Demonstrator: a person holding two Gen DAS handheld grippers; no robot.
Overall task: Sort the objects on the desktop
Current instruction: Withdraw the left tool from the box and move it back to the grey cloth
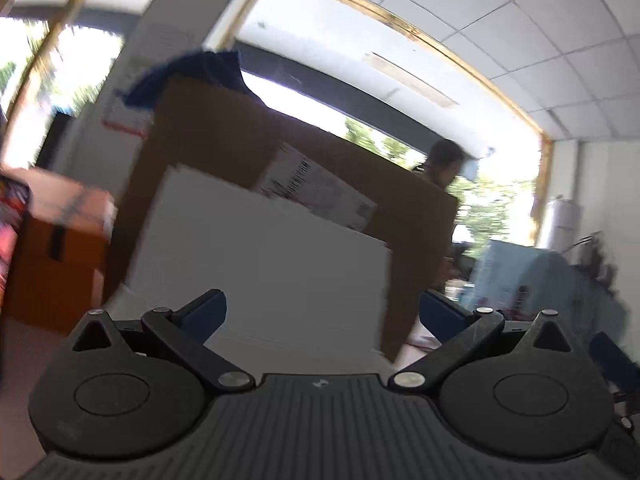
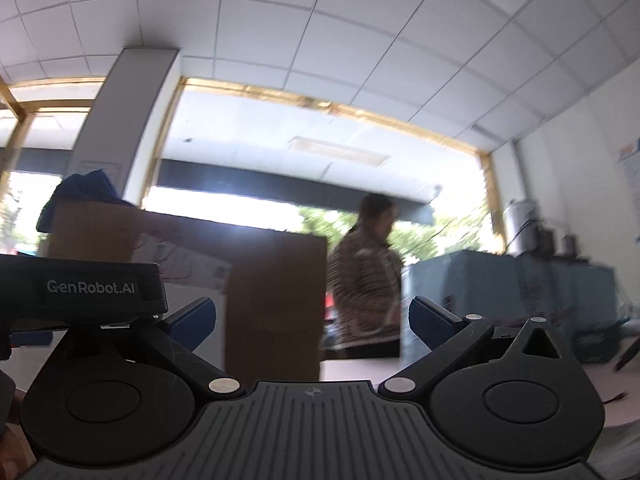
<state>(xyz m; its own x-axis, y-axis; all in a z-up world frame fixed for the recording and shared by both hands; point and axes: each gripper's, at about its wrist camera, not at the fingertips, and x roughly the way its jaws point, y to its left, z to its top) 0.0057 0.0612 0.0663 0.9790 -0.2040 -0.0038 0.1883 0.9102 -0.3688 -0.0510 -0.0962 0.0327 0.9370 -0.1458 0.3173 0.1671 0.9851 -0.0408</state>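
Jaws of left gripper [image 1: 322,314] and right gripper [image 2: 312,318] spread, empty, before blurred, apparently cardboard boxes [image 1: 224,148]

Left gripper [image 1: 322,314]: matt black plastic housing, ribbed; blue textured finger pads [image 1: 206,312]; bright metal pivot pins. Right gripper [image 2: 312,322]: same finish. Large box [image 1: 224,140]: plain brown cardboard, matt, with a paper label [image 1: 316,190]. Blue cloth [image 1: 192,70] drapes its top.

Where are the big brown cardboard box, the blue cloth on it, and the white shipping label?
Big brown cardboard box [image 1: 208,148], left wrist view, its side.
Blue cloth [image 1: 196,68], left wrist view, its folds.
White shipping label [image 1: 316,192], left wrist view, its middle.
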